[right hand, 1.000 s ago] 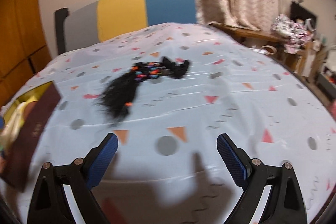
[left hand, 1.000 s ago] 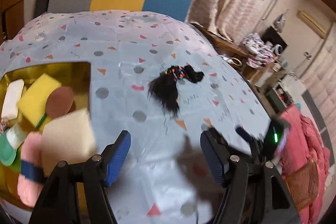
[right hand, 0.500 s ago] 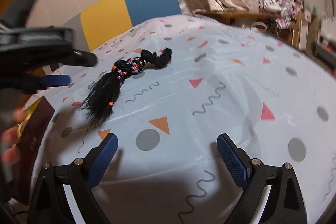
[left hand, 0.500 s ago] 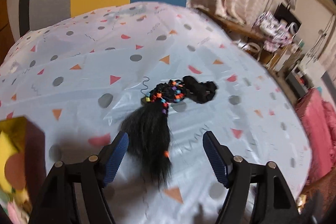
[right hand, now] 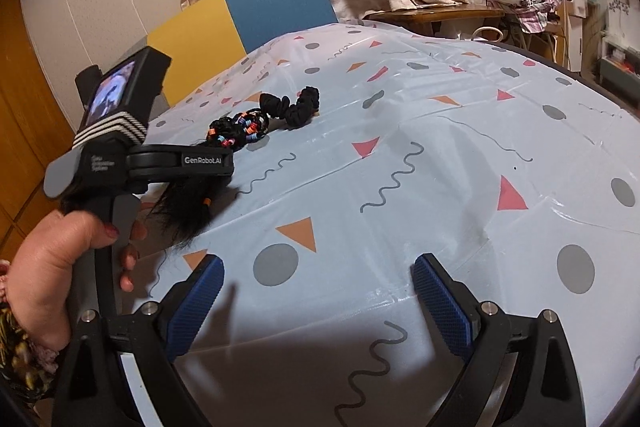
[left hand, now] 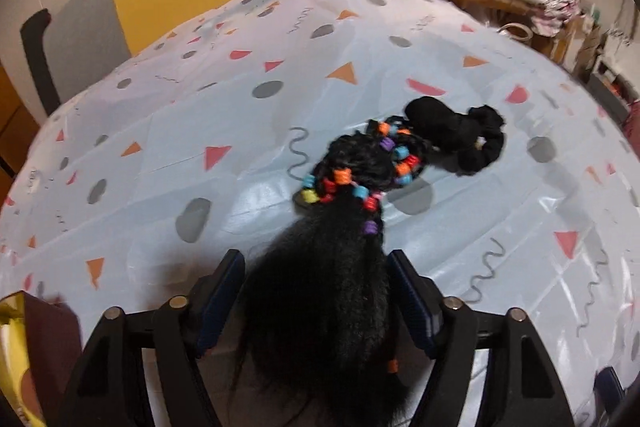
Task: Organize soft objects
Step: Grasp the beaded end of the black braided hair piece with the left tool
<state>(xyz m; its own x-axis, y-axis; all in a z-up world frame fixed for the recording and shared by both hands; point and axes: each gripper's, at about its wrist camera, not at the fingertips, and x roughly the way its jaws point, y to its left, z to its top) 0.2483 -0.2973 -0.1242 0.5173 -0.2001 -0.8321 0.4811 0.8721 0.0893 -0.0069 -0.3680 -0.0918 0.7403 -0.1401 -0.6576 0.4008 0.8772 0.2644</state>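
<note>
While the left gripper (left hand: 316, 301) straddles the loose, bushy end of one black hairpiece (left hand: 340, 267), its two blue pads (left hand: 222, 301) stand spread on either side of the hair, not pressed into it. One hairpiece lies on the patterned tablecloth (left hand: 160, 155) — a band of coloured beads (left hand: 360, 175) at its middle, a black scrunchie (left hand: 476, 143) at the far end. In the right wrist view, one hand (right hand: 60, 259) holds the left gripper's handle beside the hair. The right gripper (right hand: 318, 303) hangs above bare cloth, well apart from the hairpiece, jaws wide and holding nothing. One chair (right hand: 240, 19) — grey, yellow and blue — stands behind the table.
</note>
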